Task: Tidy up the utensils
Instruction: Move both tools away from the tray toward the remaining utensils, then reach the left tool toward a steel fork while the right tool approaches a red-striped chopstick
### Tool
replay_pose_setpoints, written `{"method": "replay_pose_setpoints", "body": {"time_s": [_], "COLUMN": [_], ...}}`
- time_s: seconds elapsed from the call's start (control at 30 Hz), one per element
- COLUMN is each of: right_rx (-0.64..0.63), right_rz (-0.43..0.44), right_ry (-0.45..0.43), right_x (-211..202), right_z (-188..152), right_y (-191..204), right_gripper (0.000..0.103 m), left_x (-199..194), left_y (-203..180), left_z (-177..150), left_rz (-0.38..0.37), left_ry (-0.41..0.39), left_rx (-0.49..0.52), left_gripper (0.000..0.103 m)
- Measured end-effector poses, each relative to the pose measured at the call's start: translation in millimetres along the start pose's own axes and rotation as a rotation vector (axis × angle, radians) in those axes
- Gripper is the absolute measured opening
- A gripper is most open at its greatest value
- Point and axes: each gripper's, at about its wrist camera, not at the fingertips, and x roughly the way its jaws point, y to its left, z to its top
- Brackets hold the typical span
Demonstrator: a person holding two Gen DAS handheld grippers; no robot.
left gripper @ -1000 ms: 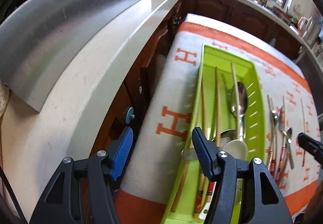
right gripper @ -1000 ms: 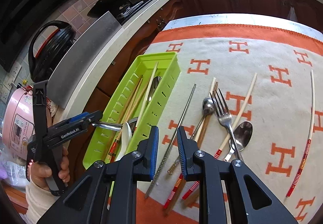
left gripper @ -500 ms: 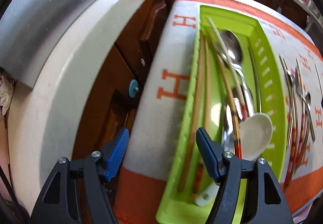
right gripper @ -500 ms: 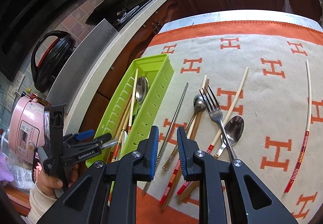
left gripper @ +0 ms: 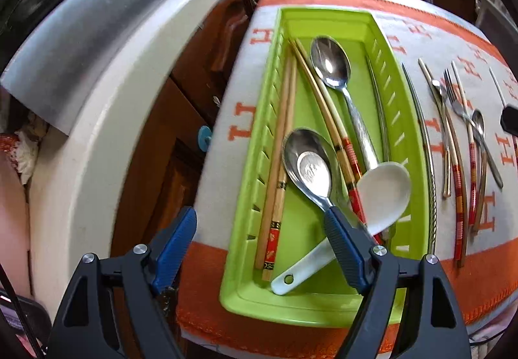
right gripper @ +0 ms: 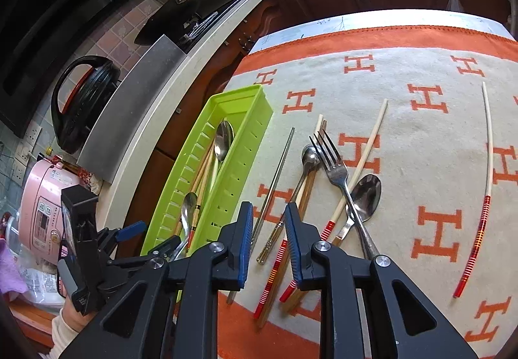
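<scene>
Tray (left gripper: 327, 310) on cloth (right gripper: 421, 139), along cloth's left edge, counter (left gripper: 106, 119) beyond. In tray: 2 spoons (left gripper: 330, 62), ceramic spoon (left gripper: 383, 194) at near end, chopsticks (left gripper: 281, 145) by left wall. Right of tray on cloth: loose chopsticks, fork (right gripper: 335, 164) crossing spoon (right gripper: 365, 197). Lone chopstick (right gripper: 487, 164) nr right edge.

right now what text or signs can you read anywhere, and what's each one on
"H": large orange letters repeated across the cream and orange woven cloth.
Dark characters on the wooden chopsticks in the lime green plastic tray: too small to read.
Panel print on the pink rice cooker: blurred, unreadable.
</scene>
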Motion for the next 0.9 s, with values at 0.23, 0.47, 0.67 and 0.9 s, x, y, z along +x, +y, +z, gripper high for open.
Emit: {"method": "replay_pose_setpoints", "body": {"time_s": [0.23,0.47,0.67,0.9], "right_rx": [0.015,0.035,0.056,0.079], "right_rz": [-0.009,-0.043,-0.081,-0.139], "right_ry": [-0.011,-0.016,-0.024,-0.052], "right_x": [-8.1,-17.9,-29.2,-49.3], "right_z": [-4.2,-11.5,-20.1,-23.9], "right_y": [-10.3,-28.1,-46.3,-71.5], "right_gripper": [0.020,0.020,0.020,0.020], "left_x": [-38.0,-63.5,-71.8,-68.6], "left_y": [11.9,-5.2,-42.7,-101.3], "left_z": [6.3,17.0,28.7,36.6], "left_rz": [-0.010,-0.112,-0.227,-0.329], "left_ry": [-0.093,-0.157,-0.174,-0.161], "left_rx": [-0.082,-0.083,-0.023,0.075], "left_gripper": [0.079,0.079,0.079,0.079]}}
